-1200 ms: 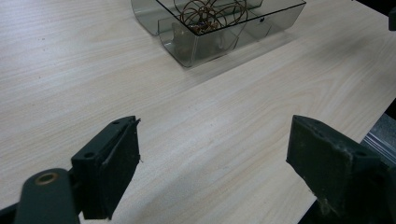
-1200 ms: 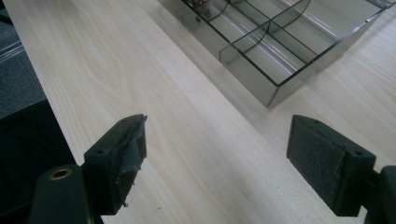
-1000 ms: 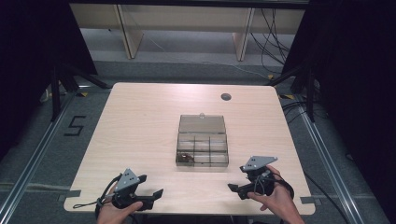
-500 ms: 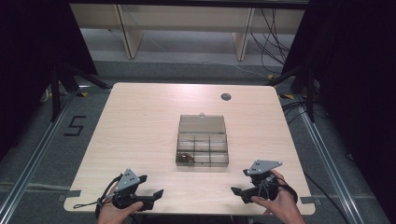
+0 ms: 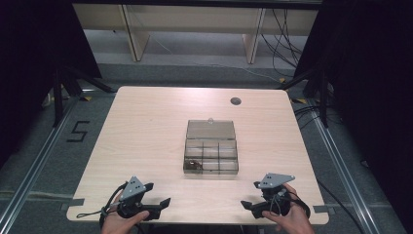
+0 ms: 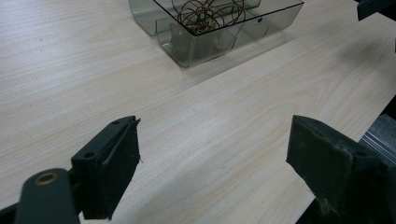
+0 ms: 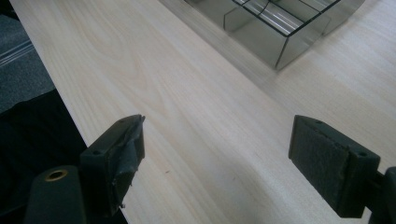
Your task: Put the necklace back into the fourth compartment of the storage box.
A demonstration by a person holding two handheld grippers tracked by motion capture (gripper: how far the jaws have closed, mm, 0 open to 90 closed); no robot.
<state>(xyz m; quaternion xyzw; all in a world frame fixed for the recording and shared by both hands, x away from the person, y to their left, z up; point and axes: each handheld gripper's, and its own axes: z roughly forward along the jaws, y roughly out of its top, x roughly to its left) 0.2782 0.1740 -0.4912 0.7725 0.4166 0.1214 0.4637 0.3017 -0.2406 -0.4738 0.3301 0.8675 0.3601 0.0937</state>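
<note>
Box (image 5: 211,152) far edge cropped, left gripper view | coil (image 6: 208,13) contents unclear

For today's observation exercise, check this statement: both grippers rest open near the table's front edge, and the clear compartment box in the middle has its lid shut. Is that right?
Not quite. The clear compartment box has its lid open, swung back flat behind the compartments, as the high view shows. The rest holds: the left gripper and the right gripper sit open near the front edge.
</note>
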